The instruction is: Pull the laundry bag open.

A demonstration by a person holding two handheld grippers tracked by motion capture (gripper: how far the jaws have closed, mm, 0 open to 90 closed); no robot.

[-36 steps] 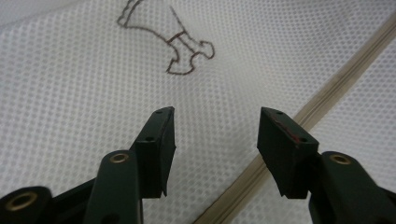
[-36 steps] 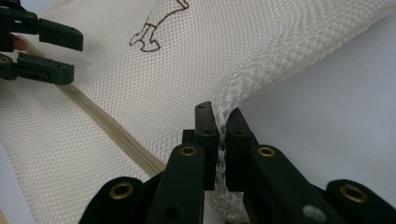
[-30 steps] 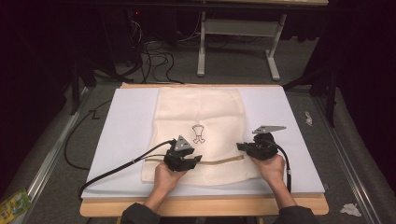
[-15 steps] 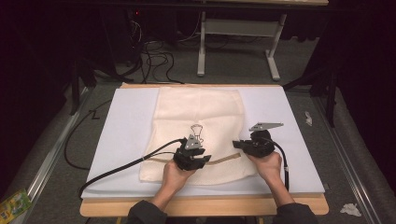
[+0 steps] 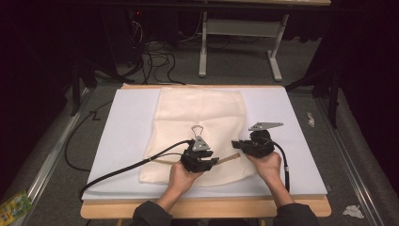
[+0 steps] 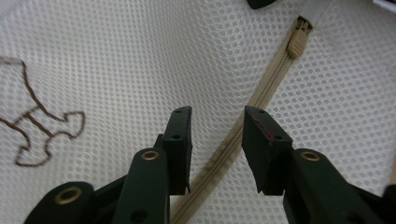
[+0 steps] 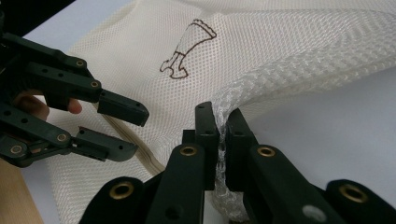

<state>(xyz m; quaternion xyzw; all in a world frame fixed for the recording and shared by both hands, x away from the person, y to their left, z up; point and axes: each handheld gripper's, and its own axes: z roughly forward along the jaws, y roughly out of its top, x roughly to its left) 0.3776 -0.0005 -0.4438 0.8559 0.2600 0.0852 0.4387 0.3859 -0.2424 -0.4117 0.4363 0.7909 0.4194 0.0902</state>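
The cream mesh bag [image 5: 200, 129] lay flat on the white sheet [image 5: 122, 127] covering the table [image 5: 207, 207]. The right gripper [image 7: 221, 123] had its jaws clamped on a bunched fold of the bag's edge. The left gripper [image 6: 215, 126] hovered over the bag's zipper [image 6: 261, 93], jaws apart and just closing, astride the zipper line without pressing it; the zipper pull [image 6: 297, 39] lay farther ahead.

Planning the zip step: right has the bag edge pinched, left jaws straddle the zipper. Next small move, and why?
Probably slide the left gripper along the zipper to the pull and close on it. Its jaws, just closing, hold nothing; the right gripper already pinches the bag.
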